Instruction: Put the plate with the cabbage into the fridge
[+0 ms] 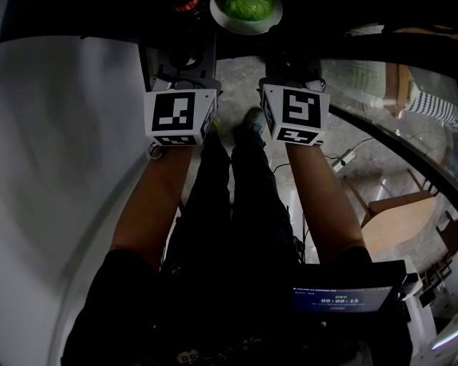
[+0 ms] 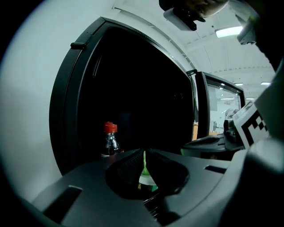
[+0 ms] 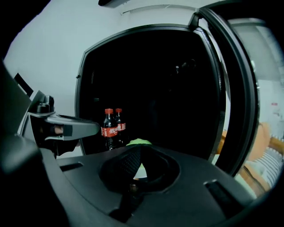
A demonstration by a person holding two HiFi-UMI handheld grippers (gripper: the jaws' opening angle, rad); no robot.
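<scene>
In the head view the white round plate (image 1: 247, 27) sits at 12 o'clock, its far half cut off by the top edge, and the green leafy cabbage (image 1: 249, 7) on it is clipped the same way. Where the jaws meet its rim is lost in shadow there. Along the left gripper (image 2: 144, 154) only a thin sliver of plate and cabbage shows between the closed jaws. The right gripper (image 3: 138, 150) hides all but the cabbage's crown. At 9 o'clock, the dark cola bottles with red caps (image 3: 110, 126) lose their bases behind the gripper body. The black fridge interior (image 3: 168, 88) is too dark to make out.
</scene>
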